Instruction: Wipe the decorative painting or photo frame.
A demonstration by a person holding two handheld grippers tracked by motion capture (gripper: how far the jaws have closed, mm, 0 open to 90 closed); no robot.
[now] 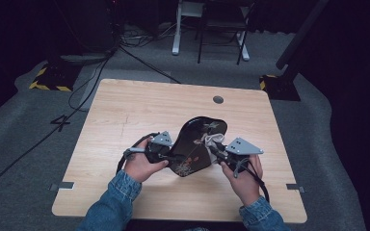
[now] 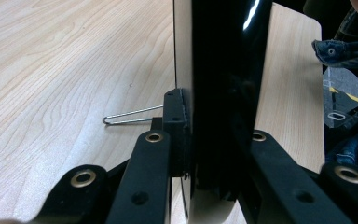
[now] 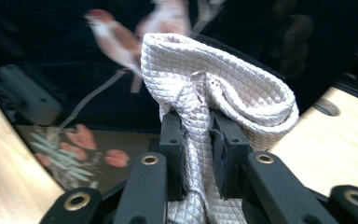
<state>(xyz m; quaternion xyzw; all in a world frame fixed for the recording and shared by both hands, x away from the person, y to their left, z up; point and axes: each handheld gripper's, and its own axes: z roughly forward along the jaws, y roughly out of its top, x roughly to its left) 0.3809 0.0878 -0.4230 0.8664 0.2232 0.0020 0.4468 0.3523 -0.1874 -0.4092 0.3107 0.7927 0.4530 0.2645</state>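
A light wooden table (image 1: 125, 120) with a pale grain was seen from above, a small round grey grommet (image 1: 218, 99) being set near its far edge. Grey carpet (image 1: 24, 144) surrounded it, and dark cables (image 1: 91, 82) were trailed across the floor at the left. A black-and-yellow striped base plate (image 1: 50, 79) was placed beyond the far left corner, white desk legs (image 1: 178, 33) and a dark chair frame (image 1: 221, 33) were stood farther back, and the rest of the room was left in darkness.

Near the middle of the table, a black lacquered tray (image 1: 197, 144) painted with flowers and a bird was held tilted up on its edge. The left gripper (image 2: 200, 154) was closed on the tray's rim, the glossy black edge being clamped between both jaws in the left gripper view. A thin bent wire (image 2: 130, 115) was seen lying on the wood just beside that gripper.

The right gripper (image 3: 198, 154) was closed on a white quilted cloth (image 3: 223, 88), a fold of which was pinched between its pads; the cloth was pressed against the tray's painted face. Both forearms were covered by denim sleeves (image 1: 118, 192).
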